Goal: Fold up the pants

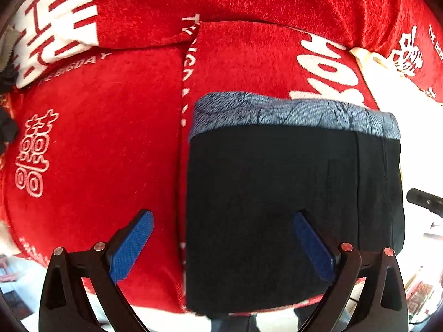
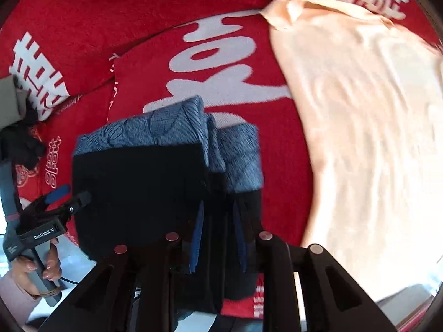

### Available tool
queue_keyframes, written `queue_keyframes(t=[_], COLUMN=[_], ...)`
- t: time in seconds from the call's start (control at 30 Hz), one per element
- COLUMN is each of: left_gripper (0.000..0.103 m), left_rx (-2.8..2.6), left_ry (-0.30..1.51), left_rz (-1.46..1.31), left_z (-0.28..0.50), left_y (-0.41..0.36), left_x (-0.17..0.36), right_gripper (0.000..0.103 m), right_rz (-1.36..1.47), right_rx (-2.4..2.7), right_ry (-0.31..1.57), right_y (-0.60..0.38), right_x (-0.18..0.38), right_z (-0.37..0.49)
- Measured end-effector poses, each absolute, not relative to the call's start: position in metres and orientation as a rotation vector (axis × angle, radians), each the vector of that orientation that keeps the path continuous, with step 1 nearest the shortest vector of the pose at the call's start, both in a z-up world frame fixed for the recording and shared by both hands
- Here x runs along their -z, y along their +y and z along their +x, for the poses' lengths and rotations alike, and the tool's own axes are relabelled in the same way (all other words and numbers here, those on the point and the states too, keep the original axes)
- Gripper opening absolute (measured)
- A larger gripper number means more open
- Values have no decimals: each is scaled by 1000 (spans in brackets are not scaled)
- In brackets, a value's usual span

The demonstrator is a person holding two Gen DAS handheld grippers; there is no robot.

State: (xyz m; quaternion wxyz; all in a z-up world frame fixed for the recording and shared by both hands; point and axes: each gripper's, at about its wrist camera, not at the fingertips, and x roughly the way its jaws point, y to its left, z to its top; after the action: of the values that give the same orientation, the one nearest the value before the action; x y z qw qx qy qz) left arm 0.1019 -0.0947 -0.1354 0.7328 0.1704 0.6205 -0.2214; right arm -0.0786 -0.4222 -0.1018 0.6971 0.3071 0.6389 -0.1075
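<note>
The pants (image 1: 277, 199) are black with a blue patterned band and lie folded into a block on the red cover (image 1: 97, 144). My left gripper (image 1: 221, 238) is open, its blue pads (image 1: 130, 249) spread wide over the block's left edge, holding nothing. In the right wrist view the pants (image 2: 138, 188) fill the centre. My right gripper (image 2: 218, 238) is shut on the pants' right-hand folded edge, blue pads (image 2: 197, 238) close together with black cloth between them. The left gripper (image 2: 66, 196) shows at the left, held by a hand.
A cream garment (image 2: 360, 138) lies spread to the right of the pants; it also shows in the left wrist view (image 1: 387, 83). The red cover (image 2: 166, 13) has white characters and a seam. Its front edge lies close below the pants.
</note>
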Motion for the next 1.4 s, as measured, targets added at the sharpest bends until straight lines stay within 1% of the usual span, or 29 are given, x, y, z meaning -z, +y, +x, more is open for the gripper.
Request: queue_keyframes(t=[0.07,0.1,0.3,0.37,0.5,0.57,0.63,0.7,0.73,0.8,0.83,0.87,0.9,1.07,1.27,1.4], left_gripper=[102,102,102,102,102,102,102,102,102,102,102,102,102,102,102,102], left_rx=[477,474,476,484,503,513,517,522,518,498,492,482,473,440,431,430], left_ry=[1378,1384,1388,1388,1395,1402,1408,1408,1404,1378,1368,1352,1339,1290,1274,1299], left_rz=[376,379,403,412,433,433,432,423,424,439,439,437,429,377,401,394], left_z=[97,95,80,76,65,59,55,52,50,47,47,48,49,61,57,54], left_y=[-91,-89,-83,-82,-76,-73,-70,-68,-67,-65,-64,-63,-63,-67,-71,-71], left_x=[131,129,110,104,91,84,77,68,64,53,48,42,36,12,8,11], right_gripper=[41,43,45,56,59,65,67,75,81,81,83,88,89,90,90,90], right_rz=[716,721,747,745,736,734,725,712,702,682,666,645,617,530,538,509], right_rx=[264,274,313,314,298,291,283,274,271,272,276,286,300,323,354,365], right_ry=[1440,1447,1504,1516,1524,1528,1521,1512,1503,1482,1476,1472,1468,1476,1469,1480], right_y=[-423,-423,-412,-405,-390,-382,-376,-369,-365,-360,-357,-355,-353,-344,-339,-332], right_x=[98,96,84,78,63,55,44,35,29,18,13,8,3,-19,-30,-31], right_z=[-91,-97,-126,-131,-134,-135,-135,-133,-131,-130,-129,-128,-126,-116,-106,-103])
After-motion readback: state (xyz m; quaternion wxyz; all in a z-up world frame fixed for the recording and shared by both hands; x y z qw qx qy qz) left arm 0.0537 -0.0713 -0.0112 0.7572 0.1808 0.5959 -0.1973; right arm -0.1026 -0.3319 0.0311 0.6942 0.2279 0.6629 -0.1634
